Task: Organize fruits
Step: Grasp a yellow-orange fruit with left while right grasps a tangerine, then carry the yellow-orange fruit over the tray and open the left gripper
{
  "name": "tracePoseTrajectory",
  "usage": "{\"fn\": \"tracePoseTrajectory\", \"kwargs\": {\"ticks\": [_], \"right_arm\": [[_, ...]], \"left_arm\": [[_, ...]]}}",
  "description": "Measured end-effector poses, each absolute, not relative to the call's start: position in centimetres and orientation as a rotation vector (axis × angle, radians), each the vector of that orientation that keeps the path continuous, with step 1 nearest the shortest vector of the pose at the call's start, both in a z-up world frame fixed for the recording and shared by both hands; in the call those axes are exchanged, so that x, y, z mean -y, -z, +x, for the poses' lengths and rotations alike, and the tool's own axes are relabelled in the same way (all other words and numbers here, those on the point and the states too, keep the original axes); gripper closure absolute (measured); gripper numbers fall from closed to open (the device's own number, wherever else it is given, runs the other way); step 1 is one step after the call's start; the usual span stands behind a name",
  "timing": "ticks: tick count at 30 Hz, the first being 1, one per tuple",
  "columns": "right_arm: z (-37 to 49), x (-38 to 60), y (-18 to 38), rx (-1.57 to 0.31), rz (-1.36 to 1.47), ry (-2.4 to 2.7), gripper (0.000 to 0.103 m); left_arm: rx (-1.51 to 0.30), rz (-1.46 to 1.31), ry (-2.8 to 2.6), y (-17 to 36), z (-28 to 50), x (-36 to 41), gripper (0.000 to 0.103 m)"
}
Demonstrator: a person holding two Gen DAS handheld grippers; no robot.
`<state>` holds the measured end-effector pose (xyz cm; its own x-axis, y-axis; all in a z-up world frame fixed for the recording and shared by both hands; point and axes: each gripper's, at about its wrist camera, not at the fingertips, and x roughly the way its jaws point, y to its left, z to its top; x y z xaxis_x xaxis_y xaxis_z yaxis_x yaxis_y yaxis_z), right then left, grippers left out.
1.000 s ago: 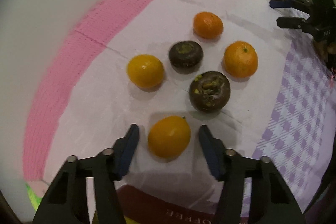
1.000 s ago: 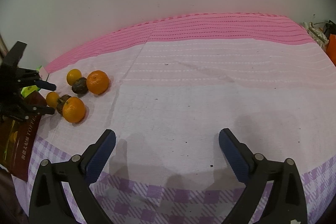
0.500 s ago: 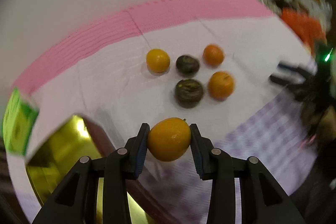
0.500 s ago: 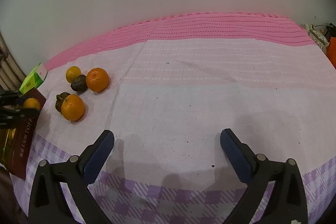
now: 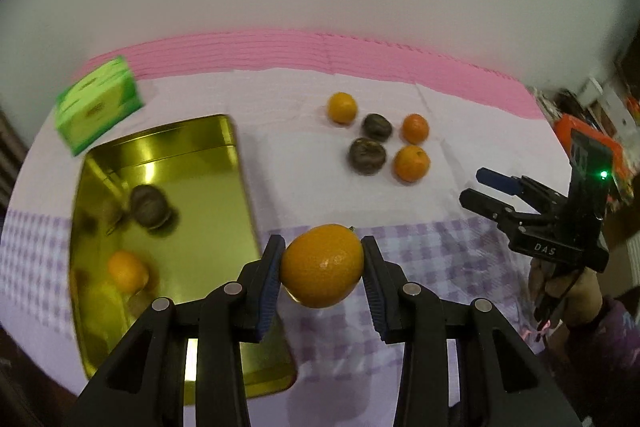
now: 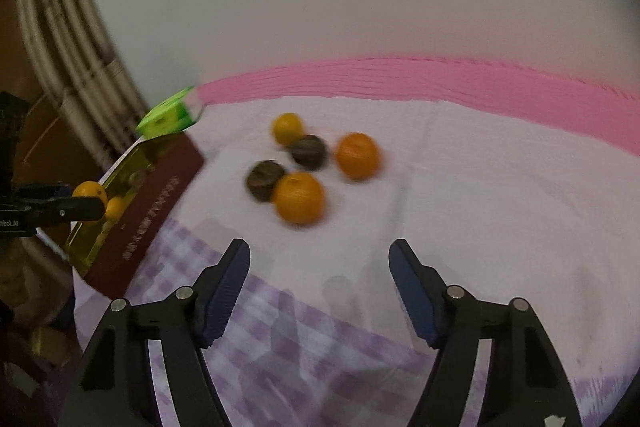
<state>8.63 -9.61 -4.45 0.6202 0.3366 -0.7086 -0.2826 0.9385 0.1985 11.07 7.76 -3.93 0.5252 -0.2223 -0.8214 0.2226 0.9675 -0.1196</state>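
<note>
left claw holds an orange, long side across its fingers | gold tin just left | right claw wide, holding nothing

A home table: pink-and-checked cloth (household clutter at the edge); fruit tin.

orange gripped, lifted off cloth, seemingly beside gold tin
</note>
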Motion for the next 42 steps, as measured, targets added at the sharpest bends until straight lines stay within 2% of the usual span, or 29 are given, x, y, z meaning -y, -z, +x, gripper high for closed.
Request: {"fn": "tracePoseTrajectory", "kwargs": {"ticks": [15, 17, 19, 32, 42], "right_arm": [[14.4, 5.6, 7.0, -0.909, -0.024, -0.356, 0.036], [15.0, 5.3, 7.4, -0.927, -0.029, -0.368, 0.043], [15.4, 4.9, 7.8, -0.941, -0.053, -0.368, 0.064], [9.0, 5.7, 7.0, -0.894, -0.005, -0.313, 0.066], [8.4, 6.1, 7.3, -0.888, 0.027, -0.261, 0.066]], "left_arm": [[-0.944, -0.049, 0.175, 2.8, 8.2, -11.4, 0.064], [-0.945, -0.053, 0.171, 2.8, 8.0, -11.6, 0.064], [-0.941, -0.05, 0.163, 2.8, 7.8, -11.7, 0.064], [-0.905, -0.136, 0.025, 2.5, 7.0, -15.6, 0.064], [-0.897, -0.157, -0.039, 4.1, 7.1, -18.2, 0.064]]}}
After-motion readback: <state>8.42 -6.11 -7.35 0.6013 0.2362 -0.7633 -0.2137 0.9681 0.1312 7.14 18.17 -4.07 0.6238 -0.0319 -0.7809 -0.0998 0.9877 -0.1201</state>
